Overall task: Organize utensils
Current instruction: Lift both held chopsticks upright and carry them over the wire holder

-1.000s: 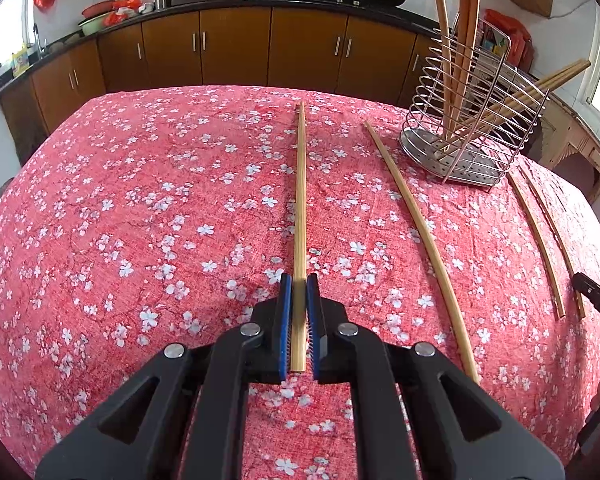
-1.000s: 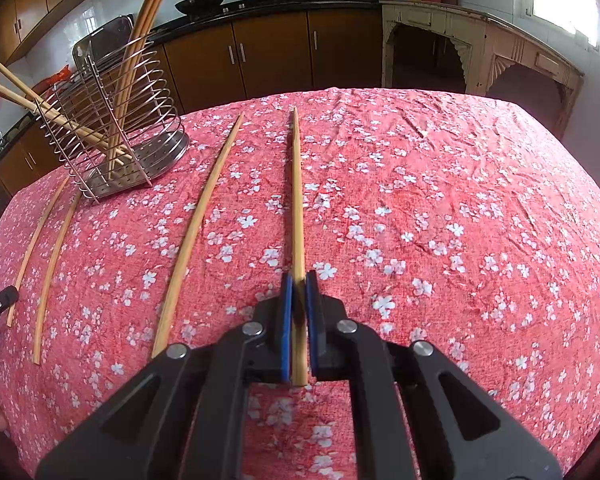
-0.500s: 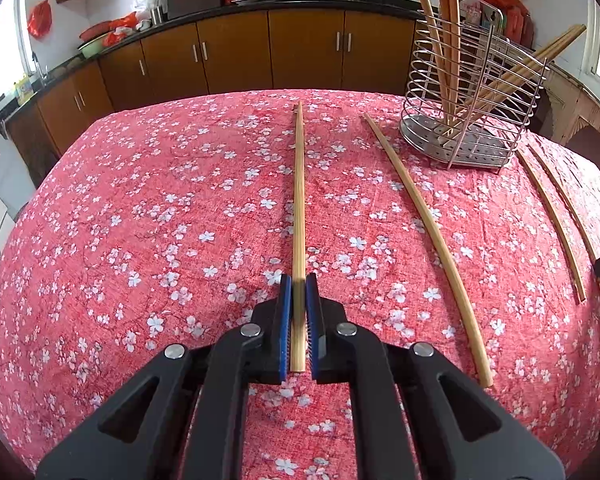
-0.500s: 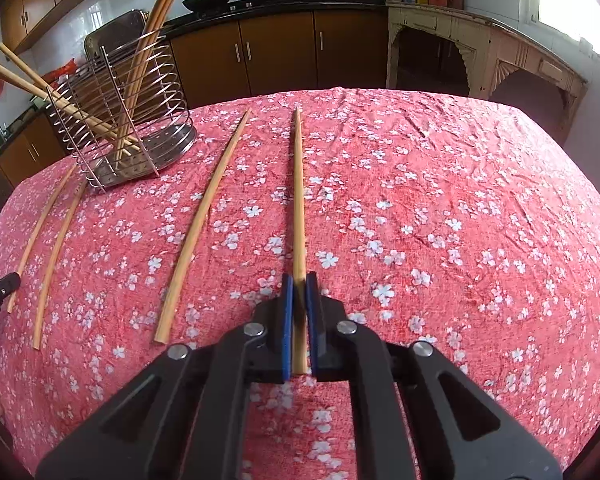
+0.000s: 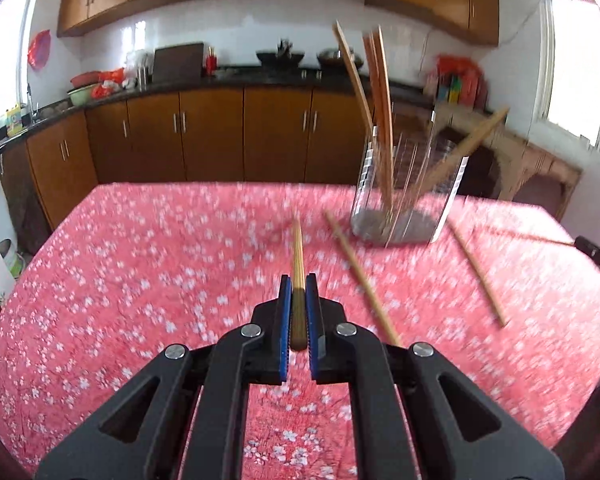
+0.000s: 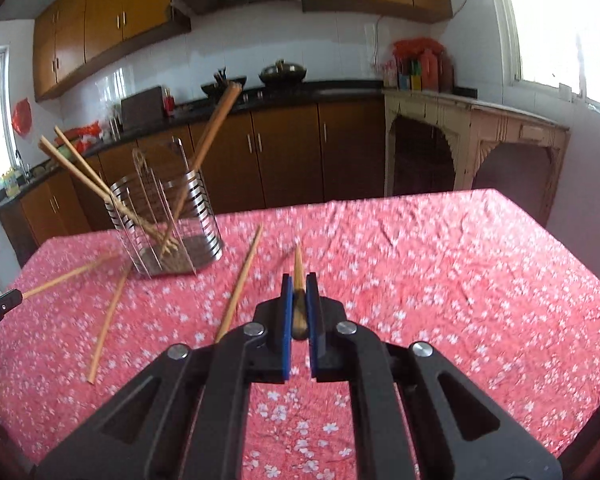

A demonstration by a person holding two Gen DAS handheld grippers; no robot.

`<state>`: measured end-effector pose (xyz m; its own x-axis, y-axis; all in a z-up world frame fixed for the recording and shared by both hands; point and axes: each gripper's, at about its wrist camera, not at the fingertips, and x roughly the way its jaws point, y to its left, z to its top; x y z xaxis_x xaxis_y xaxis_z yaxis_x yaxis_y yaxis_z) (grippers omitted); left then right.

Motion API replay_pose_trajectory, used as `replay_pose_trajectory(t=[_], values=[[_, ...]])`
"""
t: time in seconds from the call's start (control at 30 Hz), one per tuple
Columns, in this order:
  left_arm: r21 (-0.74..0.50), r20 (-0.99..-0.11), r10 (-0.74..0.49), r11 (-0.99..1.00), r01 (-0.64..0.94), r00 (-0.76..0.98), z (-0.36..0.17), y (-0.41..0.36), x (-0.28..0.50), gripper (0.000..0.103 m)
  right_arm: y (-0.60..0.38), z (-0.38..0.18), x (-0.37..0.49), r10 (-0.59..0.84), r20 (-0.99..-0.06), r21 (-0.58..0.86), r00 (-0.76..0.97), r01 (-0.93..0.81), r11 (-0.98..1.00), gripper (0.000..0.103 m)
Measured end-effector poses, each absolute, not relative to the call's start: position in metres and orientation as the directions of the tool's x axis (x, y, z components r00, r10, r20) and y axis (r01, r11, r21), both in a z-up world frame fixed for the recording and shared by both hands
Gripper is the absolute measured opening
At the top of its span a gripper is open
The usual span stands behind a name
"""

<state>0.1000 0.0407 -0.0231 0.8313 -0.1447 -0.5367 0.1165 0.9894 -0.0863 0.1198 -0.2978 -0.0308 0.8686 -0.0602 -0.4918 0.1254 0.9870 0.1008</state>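
Observation:
My left gripper (image 5: 298, 282) is shut on the thick end of a wooden chopstick (image 5: 298, 244), which is held off the red flowered tablecloth (image 5: 140, 272) and points ahead. My right gripper (image 6: 299, 280) is shut the same way on another chopstick (image 6: 298, 260), also raised. A wire utensil holder (image 5: 404, 200) (image 6: 164, 220) stands on the cloth with several chopsticks leaning in it. Two loose chopsticks (image 5: 360, 280) (image 5: 476, 272) lie between the grippers, and the right wrist view shows them too (image 6: 240, 284) (image 6: 108, 320). The left wrist view is motion-blurred.
The right gripper's tip (image 5: 598, 258) shows at the right edge of the left wrist view, and the left gripper's tip (image 6: 0, 306) at the left edge of the right wrist view. Brown kitchen cabinets (image 5: 220, 136) and a pale side table (image 6: 480, 140) stand beyond the table.
Both grippers have risen and tilted up, each lifting its chopstick off the cloth. The views now take in the kitchen wall, and the holder looks farther off.

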Motion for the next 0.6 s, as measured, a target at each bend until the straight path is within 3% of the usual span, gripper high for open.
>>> replay_pose_trajectory(t=[0.33,0.6], values=[[-0.166,-0.359,-0.163,0.98,0.109,0.919,0.033,0.053,0.086,0.007,-0.304,0.023,0.106,-0.016,-0.308,0.177,0.951,0.074,0.982,0.008],[-0.201,-0.315,-0.152,0.975,0.091,0.937,0.056,0.056,0.091,0.007,-0.307,0.039,0.111,0.022,-0.272,0.22,0.962,0.04,0.975,0.008]])
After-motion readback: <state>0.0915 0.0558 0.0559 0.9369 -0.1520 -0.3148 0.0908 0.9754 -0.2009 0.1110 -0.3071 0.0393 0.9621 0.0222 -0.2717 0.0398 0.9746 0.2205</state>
